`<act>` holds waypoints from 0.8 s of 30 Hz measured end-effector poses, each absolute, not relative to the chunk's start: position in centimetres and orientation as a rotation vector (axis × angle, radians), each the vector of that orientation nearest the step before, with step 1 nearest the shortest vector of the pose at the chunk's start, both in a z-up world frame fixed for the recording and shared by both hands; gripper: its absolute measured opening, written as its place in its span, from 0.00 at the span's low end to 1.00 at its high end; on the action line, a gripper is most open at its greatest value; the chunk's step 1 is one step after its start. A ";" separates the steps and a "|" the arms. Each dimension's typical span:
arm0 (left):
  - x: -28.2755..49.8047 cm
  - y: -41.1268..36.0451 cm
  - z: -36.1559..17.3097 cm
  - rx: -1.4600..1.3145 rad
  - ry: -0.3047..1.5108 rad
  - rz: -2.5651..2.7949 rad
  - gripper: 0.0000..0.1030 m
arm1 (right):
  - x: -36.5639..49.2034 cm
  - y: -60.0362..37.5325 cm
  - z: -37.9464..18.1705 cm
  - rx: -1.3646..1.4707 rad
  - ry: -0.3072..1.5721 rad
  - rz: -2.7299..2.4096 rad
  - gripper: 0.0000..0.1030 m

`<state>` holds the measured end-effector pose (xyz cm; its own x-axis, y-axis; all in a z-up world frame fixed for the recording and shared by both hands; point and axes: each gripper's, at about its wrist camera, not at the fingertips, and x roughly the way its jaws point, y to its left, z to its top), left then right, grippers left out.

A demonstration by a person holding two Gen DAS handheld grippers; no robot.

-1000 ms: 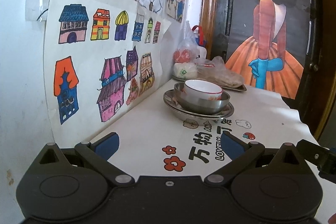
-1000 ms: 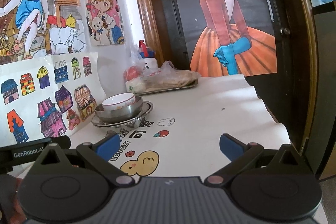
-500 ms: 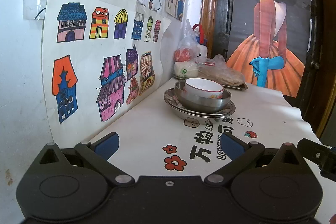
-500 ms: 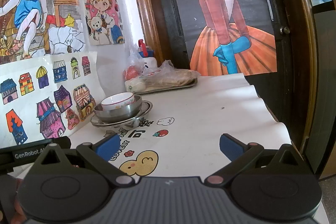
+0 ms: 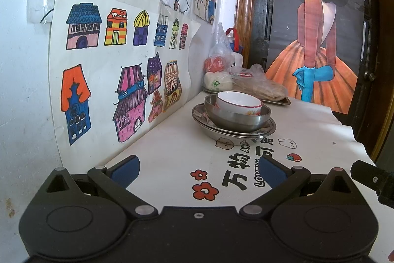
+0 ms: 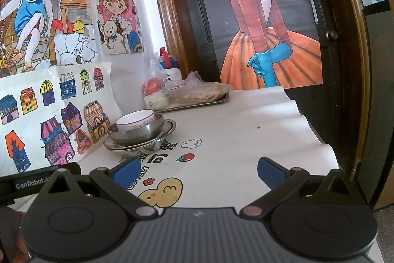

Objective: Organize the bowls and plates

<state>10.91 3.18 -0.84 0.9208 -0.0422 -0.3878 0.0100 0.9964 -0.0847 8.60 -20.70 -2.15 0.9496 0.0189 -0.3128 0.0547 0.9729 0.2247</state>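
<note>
Right wrist: tray (image 6: 197, 104) behind bowls (image 6: 138, 126).

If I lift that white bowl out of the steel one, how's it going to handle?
The white bowl looks like glazed ceramic, so probably rigid, breakable and a bit slippery at the rim. It sits loose and off-centre in the steel bowl, so it should lift free, perhaps clinking. Both grippers' jaws are open, well short of it.

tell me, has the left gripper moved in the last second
Yes, slightly. In the left wrist view the bowls sit a bit lower and further right against the frame than before, so the left gripper has tilted slightly up and left, both grippers open and empty.
</note>
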 end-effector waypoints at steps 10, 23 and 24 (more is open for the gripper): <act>11.0 3.3 -0.9 -0.083 0.400 -0.026 0.99 | 8.6 -20.7 -2.1 0.233 0.318 -0.020 1.00; 10.8 3.2 -0.8 -0.081 0.397 -0.026 0.99 | 8.7 -20.9 -1.9 0.228 0.315 -0.023 1.00; 10.8 3.2 -0.8 -0.080 0.397 -0.026 0.99 | 8.7 -20.9 -1.9 0.227 0.315 -0.022 1.00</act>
